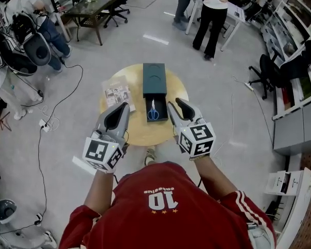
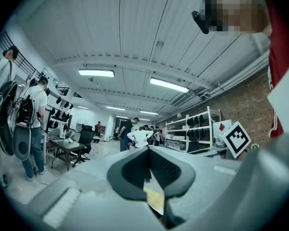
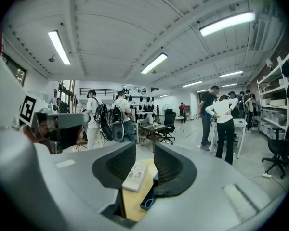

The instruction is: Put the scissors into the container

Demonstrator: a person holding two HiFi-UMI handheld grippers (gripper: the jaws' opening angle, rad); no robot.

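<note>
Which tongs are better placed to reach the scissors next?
Right. The right tongs stand open, and their view frames the scissors between the jaws. The left tongs are shut.

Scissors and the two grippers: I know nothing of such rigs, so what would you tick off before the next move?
1. Scissors inside the container: ok, they lie in its pulled-out drawer.
2. Drawer shut: not ok, it stands open.
3. Left gripper empty: ok, jaws look together, on nothing.
4. Right gripper empty: ok, jaws slightly apart, nothing between them.
5. Booklet out of the way: ok, it lies apart, left of the container.
</note>
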